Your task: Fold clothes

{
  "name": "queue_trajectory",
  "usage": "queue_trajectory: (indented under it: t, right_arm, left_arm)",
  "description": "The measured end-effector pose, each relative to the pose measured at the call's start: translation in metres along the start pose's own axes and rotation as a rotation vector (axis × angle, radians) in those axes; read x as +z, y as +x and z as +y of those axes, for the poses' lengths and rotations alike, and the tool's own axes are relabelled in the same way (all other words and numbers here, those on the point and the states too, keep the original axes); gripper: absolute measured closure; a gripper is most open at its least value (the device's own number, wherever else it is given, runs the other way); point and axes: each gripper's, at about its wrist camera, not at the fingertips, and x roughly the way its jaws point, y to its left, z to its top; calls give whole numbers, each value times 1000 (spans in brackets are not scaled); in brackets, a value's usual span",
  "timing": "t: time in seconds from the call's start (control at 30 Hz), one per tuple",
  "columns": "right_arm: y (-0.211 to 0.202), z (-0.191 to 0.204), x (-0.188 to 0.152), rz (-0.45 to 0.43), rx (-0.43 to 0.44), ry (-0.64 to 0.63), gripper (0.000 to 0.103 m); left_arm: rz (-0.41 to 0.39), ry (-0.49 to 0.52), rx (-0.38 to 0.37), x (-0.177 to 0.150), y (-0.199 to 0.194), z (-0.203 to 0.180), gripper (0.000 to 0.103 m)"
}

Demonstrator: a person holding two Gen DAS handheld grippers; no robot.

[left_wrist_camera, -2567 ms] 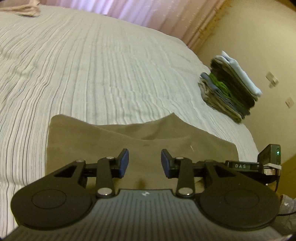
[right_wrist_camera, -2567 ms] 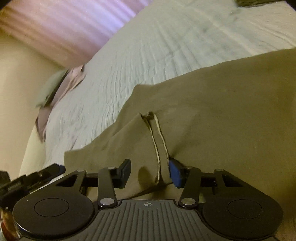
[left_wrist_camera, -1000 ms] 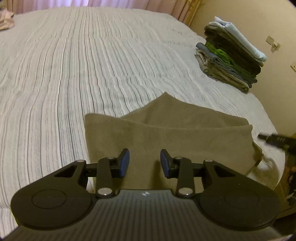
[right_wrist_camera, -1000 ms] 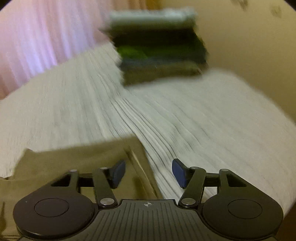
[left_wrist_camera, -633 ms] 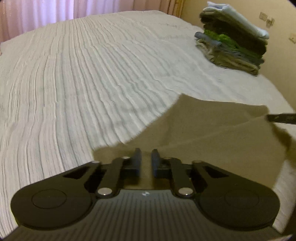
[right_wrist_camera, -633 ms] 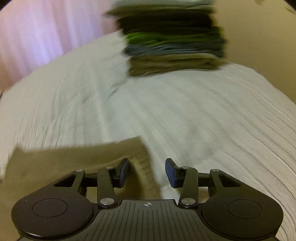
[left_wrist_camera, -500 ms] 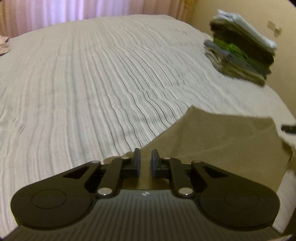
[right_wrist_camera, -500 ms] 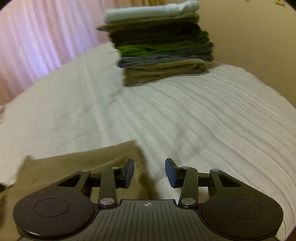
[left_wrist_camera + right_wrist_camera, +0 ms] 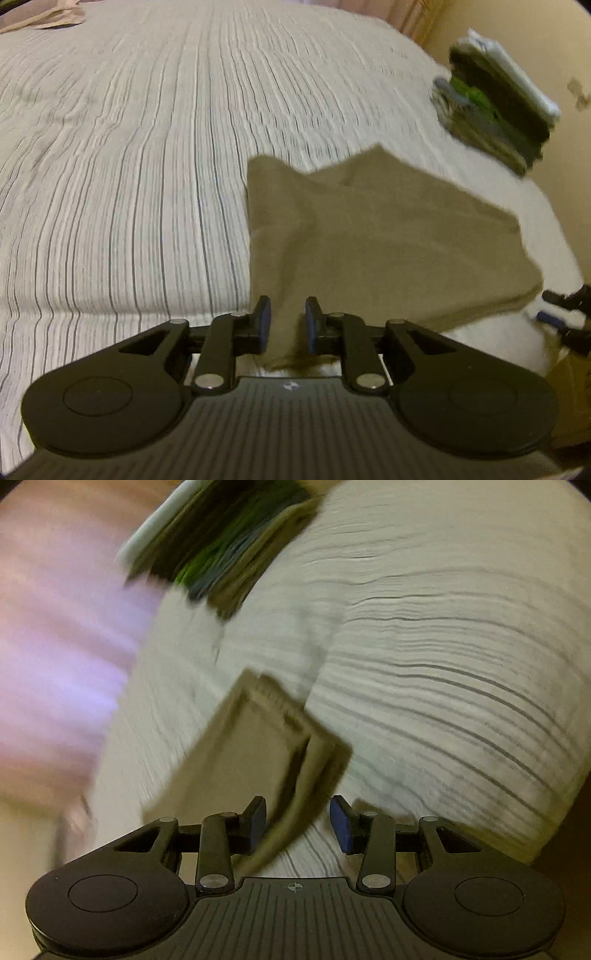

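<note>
Half a second ago the left hand-held gripper (image 9: 283, 325) was pinched tight on the olive garment (image 9: 369, 236); now its jaws have parted, a narrow gap with cloth lying between the pads but no longer clamped. That suggests the fold is laid and being let go. The right hand-held gripper (image 9: 297, 823) stands wide open, a hemmed corner of the garment beside its left pad. The garment lies on the bed (image 9: 129, 166), nearer than the stack of folded clothes (image 9: 495, 110), well apart from it.

No readable text, labels, brands or numbers in either view.
</note>
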Motion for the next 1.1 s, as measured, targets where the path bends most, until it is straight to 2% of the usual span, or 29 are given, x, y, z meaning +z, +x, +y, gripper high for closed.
queue_trajectory:
  t: [0.07, 0.2, 0.4, 0.47, 0.6, 0.67, 0.83, 0.9, 0.93, 0.97, 1.0, 1.07, 1.1]
  right_arm:
    - [10, -6, 8, 0, 12, 70, 61]
    - [25, -9, 10, -30, 30, 96, 61]
    - [7, -11, 1, -73, 65, 102, 61]
    - [1, -13, 2, -87, 67, 125, 61]
    - [9, -24, 9, -81, 79, 210, 61]
    - [9, -20, 12, -94, 89, 213, 61]
    - [8, -20, 9, -80, 21, 208, 61]
    - [0, -9, 5, -59, -39, 148, 61]
    - [-3, 2, 2, -35, -84, 73, 56]
    - [-6, 16, -2, -4, -133, -28, 36]
    - [-8, 30, -7, 25, -179, -127, 28]
    - [-6, 58, -19, 99, -254, -326, 26]
    - [-5, 71, -25, 139, -290, -426, 26]
  left_arm:
    - [-7, -30, -27, 8, 1, 0, 87]
    - [-18, -67, -66, 19, 8, -2, 87]
    - [16, -153, -66, 22, 20, 5, 87]
    - [17, -154, -72, 21, 18, 5, 87]
    - [30, -168, -73, 17, 19, 6, 86]
    - [37, -189, -76, 15, 20, 8, 86]
    - [52, -221, -85, 13, 22, 9, 85]
    - [78, -209, -47, 14, 20, 5, 85]
    - [95, -200, -20, 14, 19, 2, 85]
    - [113, -187, 13, 14, 17, -2, 85]
    - [133, -168, 58, 15, 14, -7, 85]
    - [169, -130, 130, 16, 8, -20, 81]
    - [195, -106, 172, 17, 6, -28, 73]
